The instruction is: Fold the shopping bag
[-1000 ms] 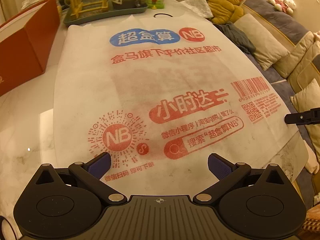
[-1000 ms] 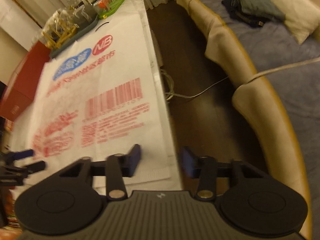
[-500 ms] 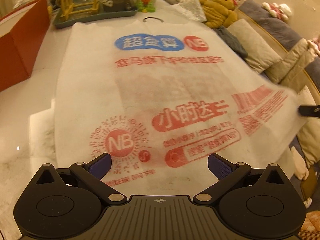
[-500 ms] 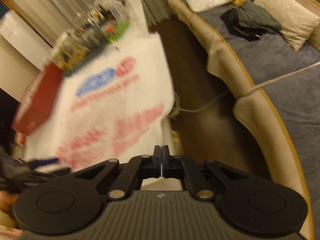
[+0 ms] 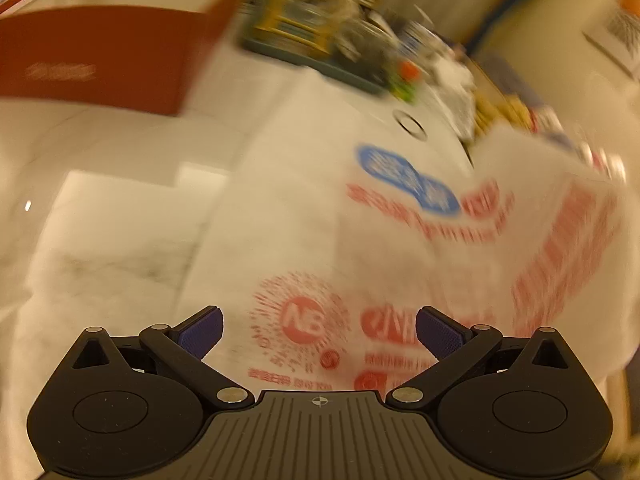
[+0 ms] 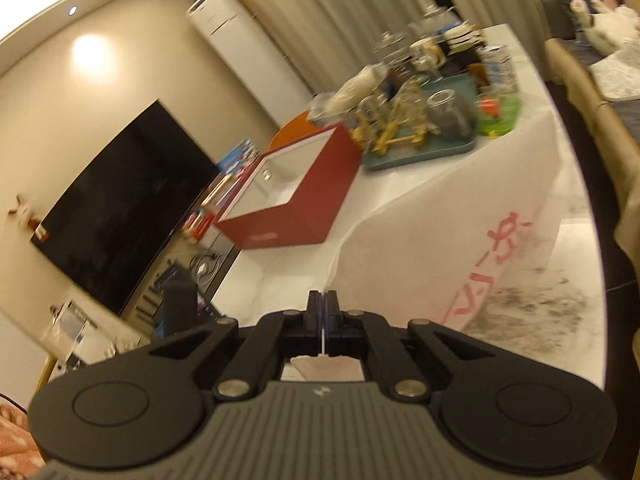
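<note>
White marble table (image 5: pixel 120 216) under warm light. From my right gripper (image 6: pixel 322 312), clamped on a corner of the shopping bag (image 5: pixel 304 216), the white fabric rises off the table, that side curling over. My left gripper (image 5: pixel 319 330) hovers over it, jaws wide and empty. Its long axis runs away from me toward a cluttered tray (image 6: pixel 420 152) and red box (image 6: pixel 296 204); red and blue print, blurred.

both wrist views share the red box (image 5: pixel 100 52).
</note>
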{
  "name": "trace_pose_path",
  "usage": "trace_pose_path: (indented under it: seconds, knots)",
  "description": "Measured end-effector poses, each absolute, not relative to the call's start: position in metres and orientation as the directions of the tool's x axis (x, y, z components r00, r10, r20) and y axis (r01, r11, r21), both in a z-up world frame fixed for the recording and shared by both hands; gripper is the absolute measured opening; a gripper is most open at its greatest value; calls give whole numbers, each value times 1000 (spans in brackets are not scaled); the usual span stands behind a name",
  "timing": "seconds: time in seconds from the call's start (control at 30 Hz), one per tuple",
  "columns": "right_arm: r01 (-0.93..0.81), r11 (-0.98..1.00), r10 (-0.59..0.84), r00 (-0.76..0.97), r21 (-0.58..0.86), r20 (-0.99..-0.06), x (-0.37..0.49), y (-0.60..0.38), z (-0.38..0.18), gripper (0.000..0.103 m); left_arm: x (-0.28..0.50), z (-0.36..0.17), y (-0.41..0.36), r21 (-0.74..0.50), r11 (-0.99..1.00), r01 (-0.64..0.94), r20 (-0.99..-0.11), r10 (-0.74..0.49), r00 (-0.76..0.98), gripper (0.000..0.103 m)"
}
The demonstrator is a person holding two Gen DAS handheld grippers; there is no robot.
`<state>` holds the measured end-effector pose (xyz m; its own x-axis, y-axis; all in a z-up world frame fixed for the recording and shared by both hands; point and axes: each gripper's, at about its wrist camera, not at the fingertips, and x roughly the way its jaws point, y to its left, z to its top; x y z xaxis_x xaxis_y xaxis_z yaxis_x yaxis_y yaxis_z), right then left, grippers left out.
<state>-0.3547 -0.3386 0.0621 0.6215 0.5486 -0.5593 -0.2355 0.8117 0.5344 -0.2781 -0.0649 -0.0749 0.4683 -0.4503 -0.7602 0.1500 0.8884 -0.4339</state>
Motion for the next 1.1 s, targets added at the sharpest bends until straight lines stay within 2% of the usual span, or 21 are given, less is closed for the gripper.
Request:
trace_pose_path:
  seconds: [0.1,0.17,0.33,0.4,0.47,0.57,0.77,0.83,0.9,1.0,1.1]
  knots:
    - [-300,789,598,574,536,-559,-338,-315,59,0,-277,-78,-38,-475,879,40,-756,-430,493,103]
    - [-346,777,624,540,527,-565,-331,-297,58,0,-280,-76,-27,-472,881,26,-754,-419,506,103]
    - [-423,754,656,472,502,-588,-327,-261,55,0,-290,-68,-3,-605,796,6,-664,-509,547,103]
    - [-422,753,657,466,504,-592,-329,-259,54,0,-289,-70,-7,-585,811,35,-673,-509,536,103]
    - [-396,771,637,472,499,-610,-330,-266,52,0,-288,-80,-19,-525,849,65,-725,-486,488,103]
    - [-336,807,591,487,486,-644,-333,-287,48,0,-289,-98,-38,-399,913,88,-802,-394,449,103]
    - [-97,889,419,565,446,-711,-359,-376,33,0,-295,-97,-105,-301,908,293,-830,-400,388,103]
    - [-3,890,363,609,456,-705,-363,-407,35,0,-294,-96,-137,-323,874,363,-826,-448,343,103]
    - [44,883,321,668,467,-671,-367,-432,48,0,-295,-96,-168,-402,809,429,-803,-537,259,103]
    - [-16,881,340,717,472,-609,-370,-444,78,0,-305,-92,-193,-458,757,466,-775,-597,208,103]
    - [-142,878,419,691,458,-589,-364,-427,94,0,-314,-80,-178,-464,783,414,-745,-598,297,103]
